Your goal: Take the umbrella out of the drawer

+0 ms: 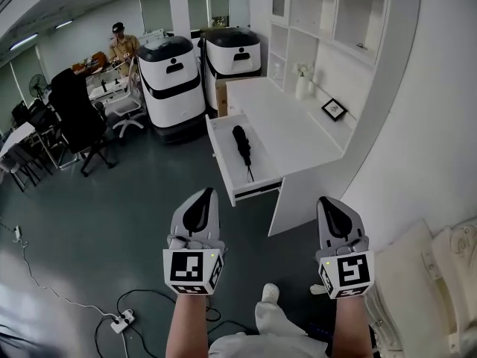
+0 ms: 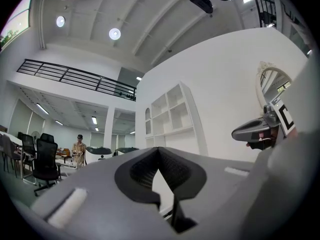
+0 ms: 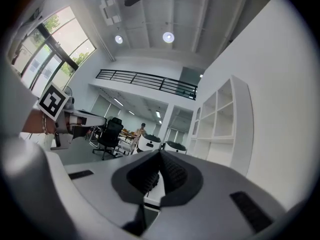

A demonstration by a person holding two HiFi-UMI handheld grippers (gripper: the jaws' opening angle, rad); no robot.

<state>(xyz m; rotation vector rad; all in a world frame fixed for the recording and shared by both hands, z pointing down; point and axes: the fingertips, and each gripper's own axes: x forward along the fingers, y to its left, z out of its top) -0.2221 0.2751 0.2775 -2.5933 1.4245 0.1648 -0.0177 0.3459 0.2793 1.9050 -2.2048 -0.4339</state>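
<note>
A black folded umbrella (image 1: 241,146) lies lengthwise in the open white drawer (image 1: 223,159) of a white desk (image 1: 294,136), ahead of me in the head view. Both grippers hover well short of the drawer, over the floor, pointing toward it. My left gripper (image 1: 205,193) is shut with nothing between its jaws, and its pads meet in the left gripper view (image 2: 159,153). My right gripper (image 1: 326,201) is also shut and empty, with its pads together in the right gripper view (image 3: 160,155). Neither gripper view shows the umbrella clearly.
Two white robots (image 1: 173,80) stand behind the drawer. A black office chair (image 1: 74,114) and a person (image 1: 123,45) are at the far left. Cables and a power strip (image 1: 123,321) lie on the floor. A picture frame (image 1: 334,109) and a vase (image 1: 302,85) stand on the desk.
</note>
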